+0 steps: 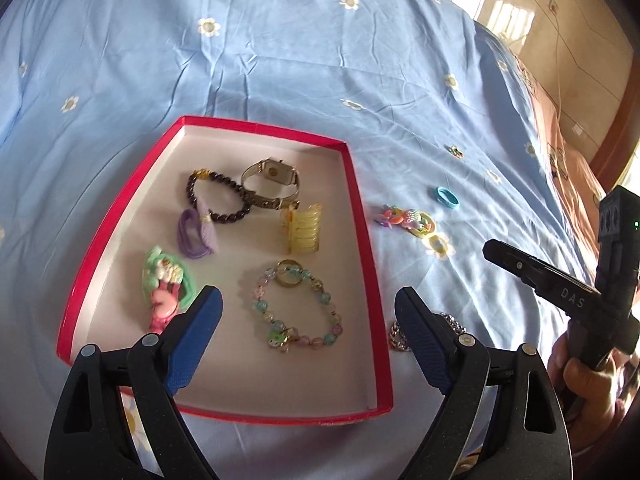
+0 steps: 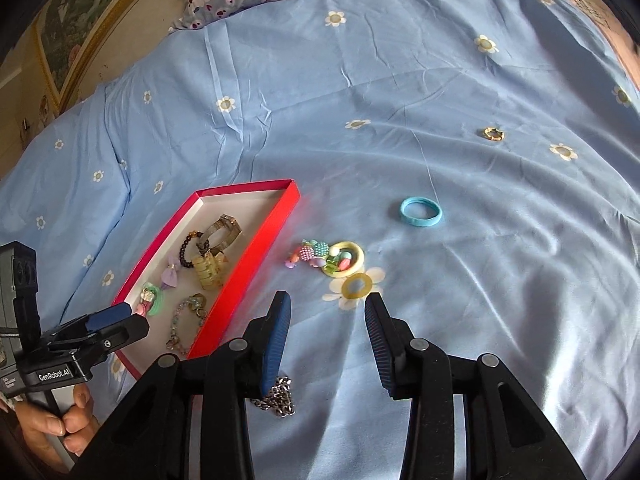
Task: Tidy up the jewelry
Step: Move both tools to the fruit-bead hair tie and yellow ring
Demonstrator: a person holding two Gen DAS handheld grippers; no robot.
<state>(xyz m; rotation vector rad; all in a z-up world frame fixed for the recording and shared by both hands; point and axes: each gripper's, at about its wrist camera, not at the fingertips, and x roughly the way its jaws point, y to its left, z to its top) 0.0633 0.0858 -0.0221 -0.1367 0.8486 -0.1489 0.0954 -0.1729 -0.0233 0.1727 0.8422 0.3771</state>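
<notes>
Okay, blue bedsheet point(image 2: 360, 80), then my red tray point(image 1: 352, 208) holding watch point(image 1: 272, 184) and pastel bead bracelet point(image 1: 296, 312); left gripper point(image 1: 308, 312) wide open over it, empty; right gripper point(image 2: 326, 320) half open, empty; silver chain point(image 2: 280, 396) beside tray, blue ring point(image 2: 421, 211) well apart

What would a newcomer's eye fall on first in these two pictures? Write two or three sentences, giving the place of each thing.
The red box on the blue flowered bedsheet stands out first, holding a watch, a dark bead bracelet, a yellow hair claw and a pastel bead bracelet. Beside it on the sheet lie a colourful bead cluster, a blue ring and a silver chain. The open left gripper hangs over the box.
</notes>
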